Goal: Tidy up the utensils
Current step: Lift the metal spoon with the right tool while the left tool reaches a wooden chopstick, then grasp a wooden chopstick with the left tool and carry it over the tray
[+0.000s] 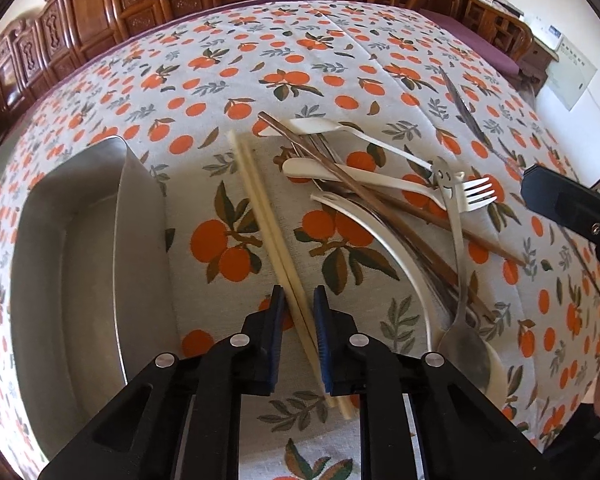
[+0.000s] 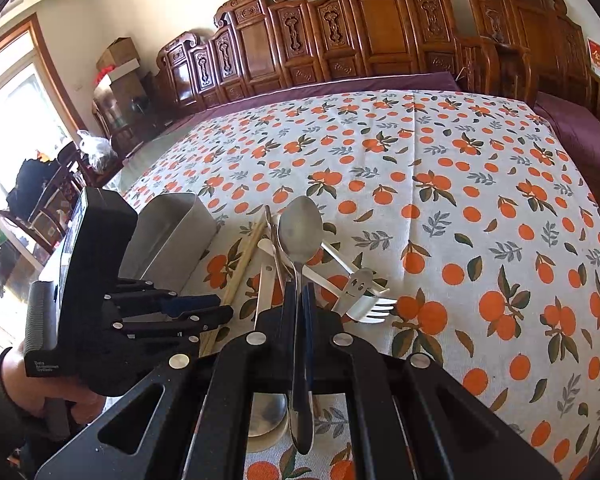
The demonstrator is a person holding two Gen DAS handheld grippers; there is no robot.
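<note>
- The table under its white cloth printed with oranges (image 2: pixel 480 208) lies mostly bare toward 12 and 3 o'clock in the right wrist view; carved wooden chair backs (image 2: pixel 340 28) line its far edge.
- A rectangular brushed-steel tray (image 1: pixel 80 240) stands at 9 o'clock in the left wrist view, its near wall just beside the pair of cream chopsticks (image 1: pixel 260 216).
- The chopsticks run from 12 toward 6 o'clock, far tips at the top and near ends between the fingers.
- The left gripper (image 1: pixel 298 296) is narrowed around the chopsticks; I cannot tell whether its pads press them.
- The right gripper (image 2: pixel 300 296) is clamped on the stem of a steel spoon (image 2: pixel 300 228), bowl pointing to 12 o'clock.
- The pile of white plastic cutlery and brown chopsticks (image 1: pixel 380 200) lies at 2 o'clock from the left gripper, with a long knife (image 1: pixel 464 108) beyond it.
</note>
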